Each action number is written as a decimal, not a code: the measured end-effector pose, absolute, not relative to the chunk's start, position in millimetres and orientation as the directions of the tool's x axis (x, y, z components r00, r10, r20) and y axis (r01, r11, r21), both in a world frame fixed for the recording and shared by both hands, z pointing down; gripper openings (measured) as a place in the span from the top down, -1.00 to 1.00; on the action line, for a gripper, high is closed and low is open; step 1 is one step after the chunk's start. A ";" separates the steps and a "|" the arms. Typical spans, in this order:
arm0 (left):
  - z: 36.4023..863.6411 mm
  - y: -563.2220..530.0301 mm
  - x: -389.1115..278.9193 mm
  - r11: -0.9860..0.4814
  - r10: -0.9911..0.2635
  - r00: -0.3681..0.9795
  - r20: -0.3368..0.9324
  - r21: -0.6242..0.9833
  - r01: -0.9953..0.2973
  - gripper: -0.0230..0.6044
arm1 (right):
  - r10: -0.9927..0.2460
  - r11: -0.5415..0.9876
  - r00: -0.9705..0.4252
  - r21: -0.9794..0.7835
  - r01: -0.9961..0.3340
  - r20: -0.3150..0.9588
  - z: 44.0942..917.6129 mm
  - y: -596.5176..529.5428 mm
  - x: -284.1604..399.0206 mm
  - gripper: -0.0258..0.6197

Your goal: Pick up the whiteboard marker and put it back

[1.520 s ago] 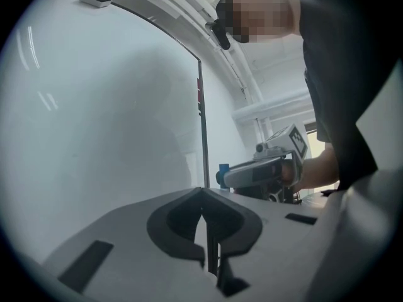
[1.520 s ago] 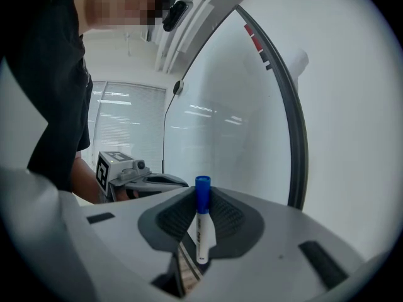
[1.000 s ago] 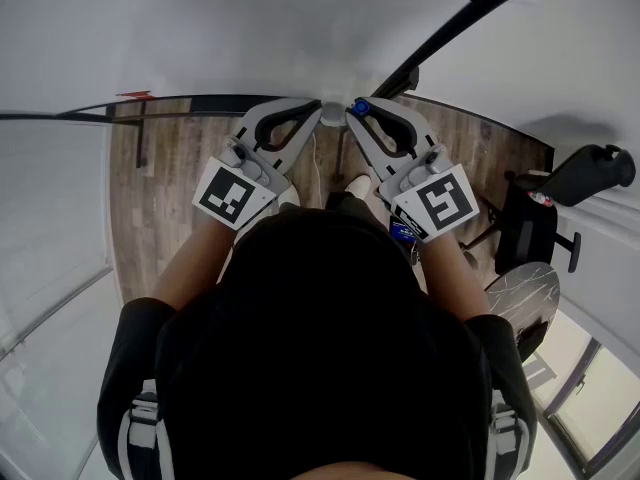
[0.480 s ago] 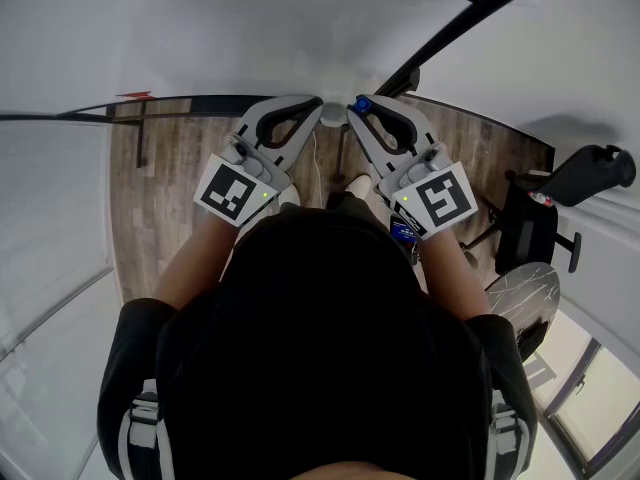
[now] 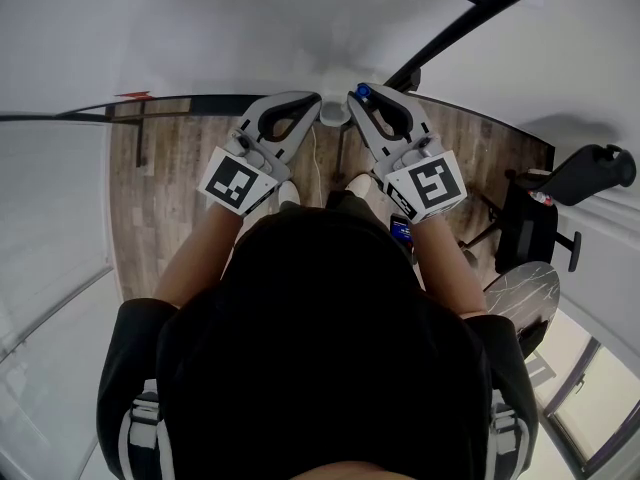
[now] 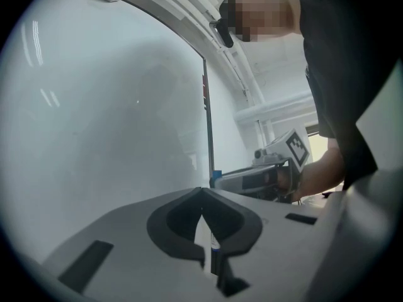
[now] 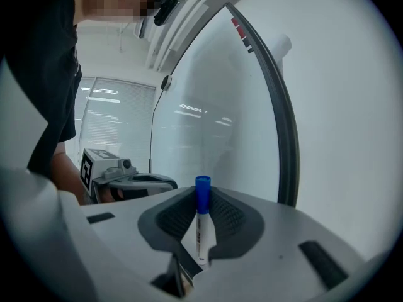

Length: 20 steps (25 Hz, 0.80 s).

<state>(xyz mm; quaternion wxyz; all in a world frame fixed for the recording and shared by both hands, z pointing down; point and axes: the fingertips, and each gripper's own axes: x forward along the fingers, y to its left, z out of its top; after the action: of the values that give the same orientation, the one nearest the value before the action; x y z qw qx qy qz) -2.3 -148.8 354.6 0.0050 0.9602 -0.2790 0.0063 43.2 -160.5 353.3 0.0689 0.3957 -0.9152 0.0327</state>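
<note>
The whiteboard marker (image 7: 202, 222) has a white body and a blue cap (image 5: 362, 92). It stands upright between the pads of my right gripper (image 7: 201, 194), which is shut on it, with the cap poking out past the tips. In the head view the right gripper (image 5: 355, 98) points at the whiteboard (image 5: 250, 28) close ahead. My left gripper (image 5: 318, 103) is level beside it, tips almost touching the right one's. In the left gripper view its jaws (image 6: 201, 190) meet at the tips with nothing held. A small white fitting (image 5: 335, 113) sits just beyond both tips.
The whiteboard's dark frame (image 7: 283, 124) runs down at the right of the board. A wooden floor (image 5: 160, 188) lies below. A black chair (image 5: 535, 223) and a round marbled table (image 5: 525, 293) stand to the right. My own head and shoulders fill the lower head view.
My right gripper has shifted a little forward toward the whiteboard with the marker still in it. The left gripper has barely moved.
</note>
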 end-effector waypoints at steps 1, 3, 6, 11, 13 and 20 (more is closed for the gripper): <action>356.3 -149.8 -2.5 -0.844 -0.536 0.844 0.015 0.005 -0.536 0.92 | -0.723 0.682 -0.674 -0.002 -0.732 0.152 356.2 -162.1 42.5 0.73; 358.9 -151.1 -2.9 -0.843 -0.538 0.843 0.014 0.002 -0.538 0.92 | -0.728 0.677 -0.668 0.005 -0.736 0.158 362.3 -164.8 40.7 0.73; 361.9 -152.0 -3.8 -0.842 -0.540 0.842 0.009 0.011 -0.540 0.92 | -0.733 0.671 -0.659 0.016 -0.742 0.171 374.4 -168.3 37.5 0.73; 372.1 -156.2 -6.6 -0.833 -0.552 0.833 0.023 0.016 -0.553 0.92 | -0.720 0.680 -0.663 0.018 -0.733 0.206 406.7 -171.8 31.5 0.73; 376.3 -157.7 -8.2 -0.830 -0.558 0.830 0.029 0.018 -0.558 0.92 | -0.712 0.684 -0.666 0.007 -0.729 0.222 416.4 -172.9 28.7 0.73; 384.3 -156.9 -8.1 -0.829 -0.558 0.829 0.041 0.023 -0.559 0.92 | -0.707 0.679 -0.656 -0.004 -0.734 0.264 449.7 -183.1 25.7 0.73</action>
<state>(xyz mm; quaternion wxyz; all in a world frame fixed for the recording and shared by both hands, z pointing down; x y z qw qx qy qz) -8.1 -156.9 384.3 0.0170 0.9561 -0.2922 0.0163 25.7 -183.1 449.7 0.1210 0.3966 -0.9083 0.0553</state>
